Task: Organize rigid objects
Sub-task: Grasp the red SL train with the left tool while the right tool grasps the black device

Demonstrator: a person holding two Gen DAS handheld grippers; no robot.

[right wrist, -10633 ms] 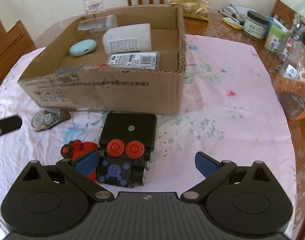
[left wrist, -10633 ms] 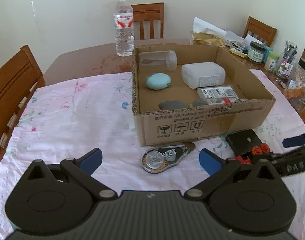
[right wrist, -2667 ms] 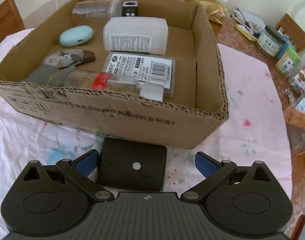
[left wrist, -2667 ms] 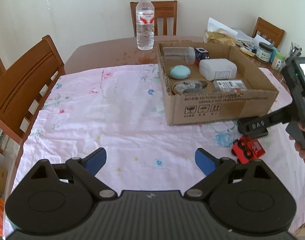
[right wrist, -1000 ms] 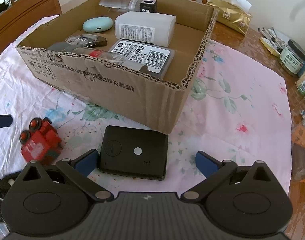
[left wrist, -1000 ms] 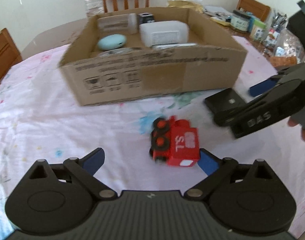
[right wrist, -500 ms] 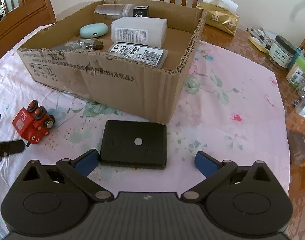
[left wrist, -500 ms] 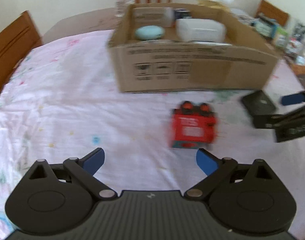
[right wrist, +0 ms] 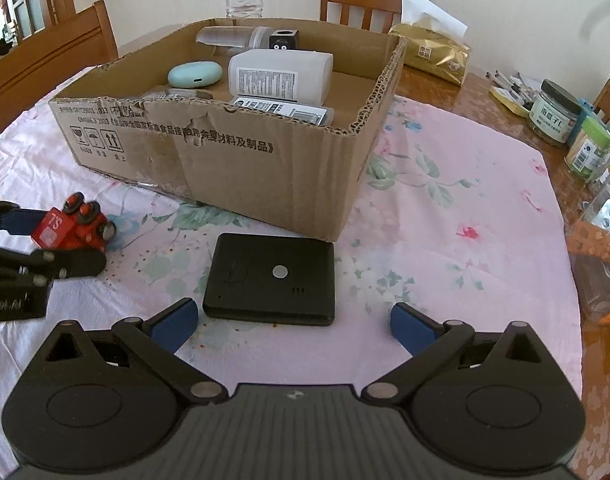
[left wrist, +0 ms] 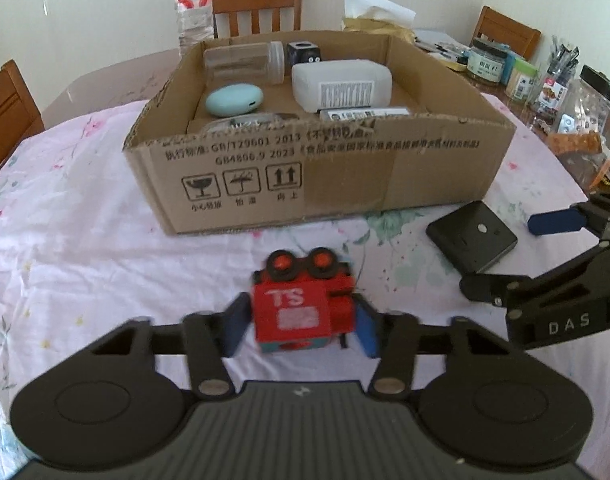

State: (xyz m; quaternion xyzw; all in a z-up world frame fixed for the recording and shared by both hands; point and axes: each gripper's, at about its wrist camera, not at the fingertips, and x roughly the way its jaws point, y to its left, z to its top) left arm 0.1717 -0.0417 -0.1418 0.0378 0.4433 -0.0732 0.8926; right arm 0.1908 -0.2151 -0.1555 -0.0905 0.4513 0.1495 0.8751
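The left tool (left wrist: 301, 326) has its blue pads clamped on the small red toy train with black wheels (left wrist: 301, 308), seemingly resting on the pink floral cloth over the counter (left wrist: 85, 248), just before the open brown cardboard box (left wrist: 345, 168). The right tool (right wrist: 293, 326) gapes wide, empty, behind the flat black rectangular device (right wrist: 271, 280).

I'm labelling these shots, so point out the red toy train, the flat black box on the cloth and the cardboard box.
red toy train (left wrist: 291, 314), left wrist view, its red face with white letters
flat black box (right wrist: 271, 280), right wrist view, middle of its top
cardboard box (right wrist: 209, 160), right wrist view, its printed front wall
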